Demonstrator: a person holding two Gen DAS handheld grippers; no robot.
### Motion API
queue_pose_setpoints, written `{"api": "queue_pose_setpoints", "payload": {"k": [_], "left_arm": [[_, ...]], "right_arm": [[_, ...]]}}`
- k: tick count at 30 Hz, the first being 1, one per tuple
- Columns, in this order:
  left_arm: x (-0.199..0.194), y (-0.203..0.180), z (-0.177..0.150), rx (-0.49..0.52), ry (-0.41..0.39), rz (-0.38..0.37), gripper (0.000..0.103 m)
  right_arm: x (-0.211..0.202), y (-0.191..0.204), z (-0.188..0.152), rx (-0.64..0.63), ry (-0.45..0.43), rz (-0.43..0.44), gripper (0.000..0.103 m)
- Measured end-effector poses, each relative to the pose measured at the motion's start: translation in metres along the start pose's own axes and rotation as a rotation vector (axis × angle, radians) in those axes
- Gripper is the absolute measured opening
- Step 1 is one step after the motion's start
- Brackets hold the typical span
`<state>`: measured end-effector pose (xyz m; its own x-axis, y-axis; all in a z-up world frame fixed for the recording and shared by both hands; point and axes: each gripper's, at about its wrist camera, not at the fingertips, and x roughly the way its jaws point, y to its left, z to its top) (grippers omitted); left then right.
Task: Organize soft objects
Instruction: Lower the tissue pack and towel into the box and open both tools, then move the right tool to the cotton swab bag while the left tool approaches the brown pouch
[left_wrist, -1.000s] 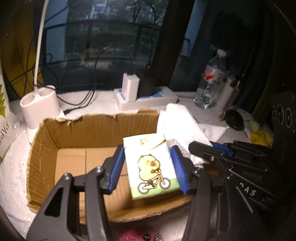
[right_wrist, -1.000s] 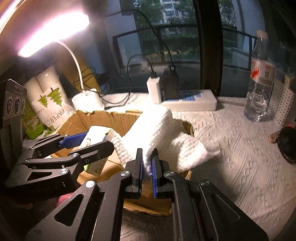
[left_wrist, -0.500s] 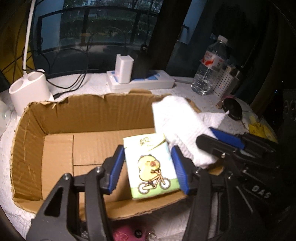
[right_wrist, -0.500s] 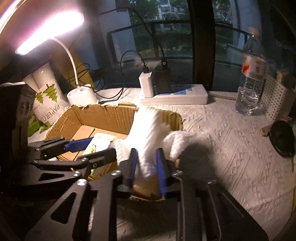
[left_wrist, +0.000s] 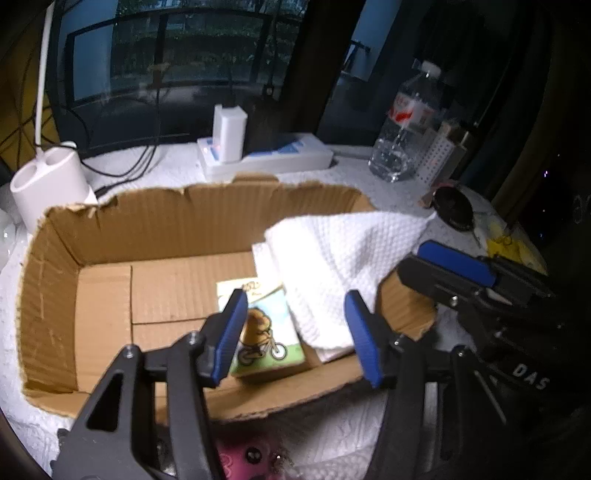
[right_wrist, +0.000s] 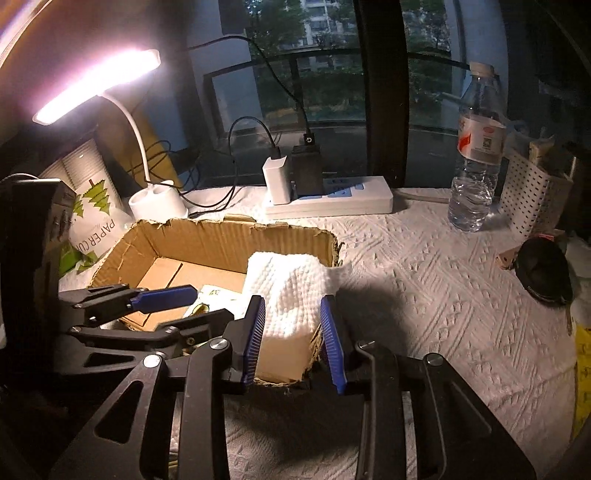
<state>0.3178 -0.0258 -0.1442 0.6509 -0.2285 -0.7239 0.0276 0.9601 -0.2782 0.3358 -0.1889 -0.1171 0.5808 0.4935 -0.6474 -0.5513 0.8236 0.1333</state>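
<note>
Both soft things are down at the box (left_wrist: 192, 218), so the step in hand looks like the release at the end of a placing. The left gripper (left_wrist: 295, 334) hangs above the box's near wall with its jaws opening; the tissue pack (left_wrist: 267, 332) lies flat on the box floor below and beyond them, and the pads do not press on it. The right gripper (right_wrist: 293, 334) is at the box's right end, its jaws also opening, apart on either side of the towel (right_wrist: 286, 291) without pinching it. The towel is draped over the right end of the box, partly inside and beside the pack, with one corner spilling over the box's right wall onto the table cover. Next, I judge, both grippers should draw back clear of the box without snagging the towel's loose weave. The overhanging corner may need tucking in. A pink toy (left_wrist: 245, 456) lies just outside the box's near wall and seems the likely next pick.
</note>
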Motion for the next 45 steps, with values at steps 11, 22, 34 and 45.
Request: {"api": "queue_pose_setpoints", "payload": {"k": [11,22,34,45], "left_arm": [[-0.040,-0.004,-0.001,0.007,-0.083,0.026,0.067],[-0.086,0.003,-0.017,0.002,-0.146,0.031,0.074],[-0.124,0.019,-0.044,-0.019,-0.185,0.043,0.076],[-0.150,0.035,-0.072,-0.028,-0.203,0.057,0.076]], "right_arm": [[-0.022,0.014,0.000,-0.019,-0.027,-0.012,0.033],[-0.050,0.040,-0.007,-0.036,-0.053,-0.032,0.044],[-0.070,0.073,-0.020,-0.061,-0.062,-0.041,0.050],[-0.077,0.096,-0.035,-0.062,-0.047,-0.048,0.051]]}}
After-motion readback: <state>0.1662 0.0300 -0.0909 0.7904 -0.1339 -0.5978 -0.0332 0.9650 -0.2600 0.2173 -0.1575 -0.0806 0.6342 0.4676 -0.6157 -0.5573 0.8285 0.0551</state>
